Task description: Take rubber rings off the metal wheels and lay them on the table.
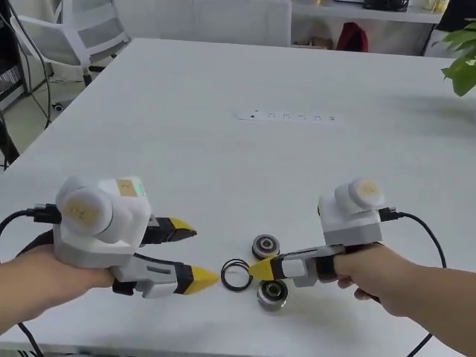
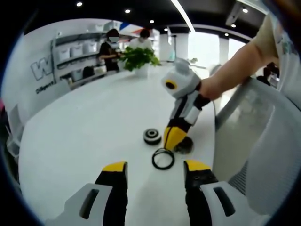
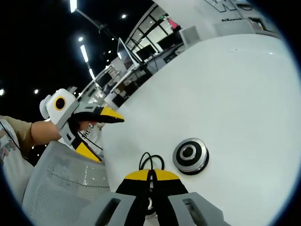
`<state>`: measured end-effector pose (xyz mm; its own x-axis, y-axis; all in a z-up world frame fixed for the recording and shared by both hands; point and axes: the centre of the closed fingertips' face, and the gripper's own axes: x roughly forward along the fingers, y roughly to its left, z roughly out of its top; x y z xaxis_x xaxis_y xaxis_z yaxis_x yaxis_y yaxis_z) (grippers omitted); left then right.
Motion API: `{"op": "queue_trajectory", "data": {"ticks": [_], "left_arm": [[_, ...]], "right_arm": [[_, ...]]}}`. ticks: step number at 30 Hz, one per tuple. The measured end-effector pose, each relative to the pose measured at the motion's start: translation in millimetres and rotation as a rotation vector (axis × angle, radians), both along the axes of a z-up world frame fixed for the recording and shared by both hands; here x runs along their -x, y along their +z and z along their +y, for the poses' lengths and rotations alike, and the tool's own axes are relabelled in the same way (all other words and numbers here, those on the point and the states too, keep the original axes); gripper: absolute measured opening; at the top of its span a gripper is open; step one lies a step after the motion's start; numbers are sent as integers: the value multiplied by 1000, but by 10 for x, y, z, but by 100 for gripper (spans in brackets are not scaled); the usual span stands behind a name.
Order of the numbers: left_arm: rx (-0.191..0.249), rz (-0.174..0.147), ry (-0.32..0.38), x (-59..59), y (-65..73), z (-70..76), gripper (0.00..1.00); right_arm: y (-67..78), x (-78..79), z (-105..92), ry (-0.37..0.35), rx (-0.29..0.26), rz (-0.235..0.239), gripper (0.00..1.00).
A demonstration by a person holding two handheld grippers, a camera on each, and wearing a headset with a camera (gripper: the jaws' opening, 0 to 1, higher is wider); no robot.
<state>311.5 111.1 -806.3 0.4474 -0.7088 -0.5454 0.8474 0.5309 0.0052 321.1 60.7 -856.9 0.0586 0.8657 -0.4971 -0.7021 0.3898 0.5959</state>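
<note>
Two small metal wheels lie near the table's front edge: one (image 1: 265, 245) (image 2: 152, 136) (image 3: 190, 155) with a dark rubber band around it, the other (image 1: 272, 292) (image 2: 184, 146) closer to me, just beside the right gripper's tip. A thin black rubber ring (image 1: 236, 274) (image 2: 163, 158) (image 3: 150, 162) rests on the table between the grippers. My right gripper (image 1: 259, 269) (image 2: 174, 137) (image 3: 150, 176) is shut, its yellow tips pinching the ring's near edge. My left gripper (image 1: 195, 253) (image 2: 156, 166) (image 3: 101, 134) stands open a short way left of the ring, holding nothing.
A white power strip (image 1: 286, 116) lies mid-table on the white table (image 1: 223, 149). A potted plant (image 1: 462, 56) (image 2: 137, 59) stands at the far right corner. Chairs (image 1: 82, 37) stand beyond the far left edge, and people stand by the far shelves in the left gripper view.
</note>
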Motion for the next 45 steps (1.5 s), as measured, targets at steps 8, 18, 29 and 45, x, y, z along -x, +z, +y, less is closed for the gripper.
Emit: {"op": "queue_trajectory", "data": {"ticks": [8, 18, 29, 45], "left_arm": [[-3, 2, 2, -2, -10, 5, 48], [-7, 5, 3, -7, -15, 2, 48], [-13, 6, 2, -46, -22, 17, 48], [-21, -3, -19, -170, 34, -61, 48]], "right_arm": [[-17, -25, -12, -11, 5, -1, 1], [-30, -60, -34, -25, 8, -2, 4], [68, -119, -76, -50, -19, -9, 7], [312, -220, -166, -75, -68, -65, 14]]}}
